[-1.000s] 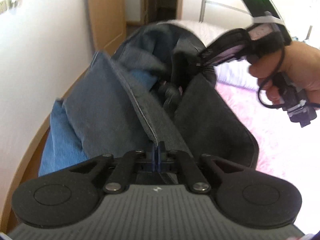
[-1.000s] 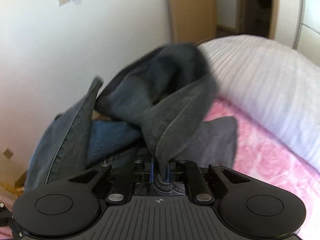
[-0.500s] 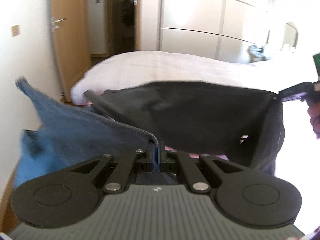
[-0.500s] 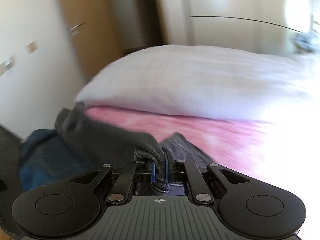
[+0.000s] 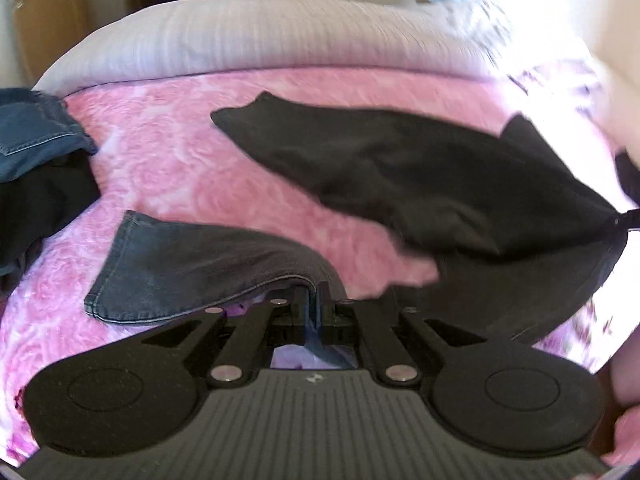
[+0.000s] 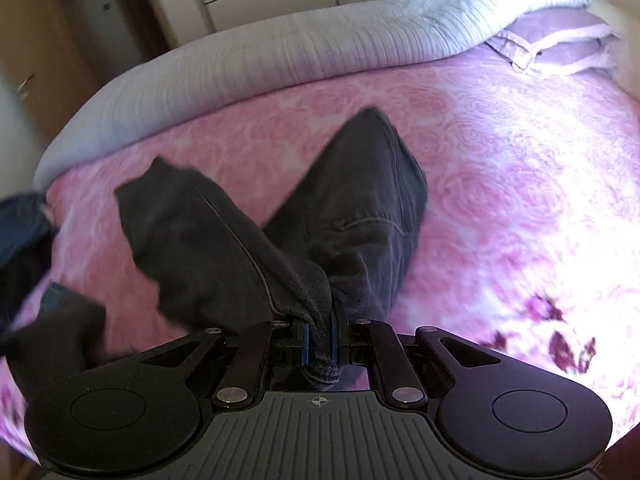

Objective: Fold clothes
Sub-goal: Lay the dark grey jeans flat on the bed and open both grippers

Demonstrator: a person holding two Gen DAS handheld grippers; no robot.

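A pair of dark grey jeans (image 5: pixel 400 168) is spread above the pink bedspread (image 5: pixel 180 160), held at two points. My left gripper (image 5: pixel 314 306) is shut on a hem edge of the jeans, with one leg (image 5: pixel 192 264) lying to the left. My right gripper (image 6: pixel 320 332) is shut on a bunched edge of the jeans (image 6: pixel 352 216), whose two legs fan out ahead onto the bedspread (image 6: pixel 500 160). The right gripper's tip shows at the left wrist view's far right edge (image 5: pixel 630 218).
A pile of blue jeans and dark clothes (image 5: pixel 36 160) lies at the bed's left edge. A white striped duvet (image 6: pixel 280 56) is rolled along the far side. A lilac pillow (image 6: pixel 560 44) lies at the back right. Wardrobe doors and a wooden door stand behind.
Both grippers swung the jeans away from the pile by the wall and over the bed. The jeans went from bunched and lifted to stretched out and lowered onto the pink bedspread.
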